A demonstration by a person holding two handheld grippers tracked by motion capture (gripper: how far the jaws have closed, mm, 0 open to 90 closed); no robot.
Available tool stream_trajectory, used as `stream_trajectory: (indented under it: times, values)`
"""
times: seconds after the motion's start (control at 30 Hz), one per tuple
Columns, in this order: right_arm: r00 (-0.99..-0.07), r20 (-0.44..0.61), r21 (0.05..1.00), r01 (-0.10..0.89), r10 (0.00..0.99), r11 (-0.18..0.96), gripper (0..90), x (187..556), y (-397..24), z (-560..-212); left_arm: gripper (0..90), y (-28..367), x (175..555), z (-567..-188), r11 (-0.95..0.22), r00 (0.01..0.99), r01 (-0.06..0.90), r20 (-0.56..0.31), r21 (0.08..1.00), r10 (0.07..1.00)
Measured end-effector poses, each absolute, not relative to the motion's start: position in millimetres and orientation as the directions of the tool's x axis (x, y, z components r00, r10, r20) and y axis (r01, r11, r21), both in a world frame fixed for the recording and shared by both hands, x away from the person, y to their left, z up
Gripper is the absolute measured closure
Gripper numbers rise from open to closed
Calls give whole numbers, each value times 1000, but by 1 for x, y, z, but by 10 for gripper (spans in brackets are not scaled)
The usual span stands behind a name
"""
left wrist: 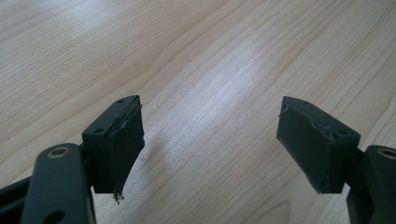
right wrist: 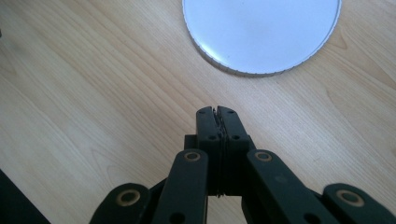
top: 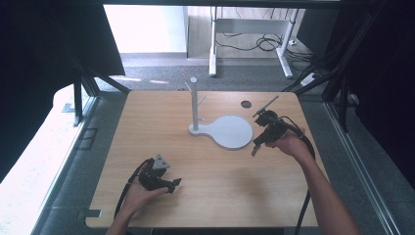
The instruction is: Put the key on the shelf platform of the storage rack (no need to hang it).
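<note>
A white stand with a round flat base [top: 231, 131] and an upright post [top: 194, 103] with short pegs sits on the wooden table [top: 147, 127] at centre. My left gripper [top: 175, 184] rests low near the table's front left; its jaws stand wide open over bare wood, with nothing between the pads [left wrist: 123, 149]. My right gripper [top: 255, 146] hovers just right of the round base, pointing down and toward the person. Its jaws are pressed together with nothing held [right wrist: 218, 112], and the white round base [right wrist: 261, 32] lies just beyond them.
A small dark round hole [top: 246, 104] marks the table's far right. Black frame struts [top: 78, 98] stand at the left edge and more at the right. Beyond the far edge is grey floor with a white desk frame [top: 214, 44] and cables.
</note>
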State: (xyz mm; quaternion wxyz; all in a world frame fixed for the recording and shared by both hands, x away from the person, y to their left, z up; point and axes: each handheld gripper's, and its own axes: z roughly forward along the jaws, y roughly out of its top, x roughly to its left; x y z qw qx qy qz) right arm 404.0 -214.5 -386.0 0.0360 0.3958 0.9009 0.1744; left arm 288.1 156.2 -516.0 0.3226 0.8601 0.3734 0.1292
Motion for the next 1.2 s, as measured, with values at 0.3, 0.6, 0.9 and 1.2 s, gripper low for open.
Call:
stream_trajectory:
  times: [0.3,0.6,0.9,1.2]
  values:
    - [-673,80,336,712,735,616,895,417,-212,-388,232,157,289,-516,-505,683,565,-25,653,730]
    - [-668,77,344,715,741,609,895,426,-209,-387,232,158,288,-516,-502,681,566,-28,654,731]
    - [-661,85,339,723,746,602,895,438,-205,-390,232,159,289,-516,-501,681,565,-28,656,732]
    - [-657,96,345,727,748,594,894,444,-202,-390,233,159,289,-516,-499,680,565,-27,657,733]
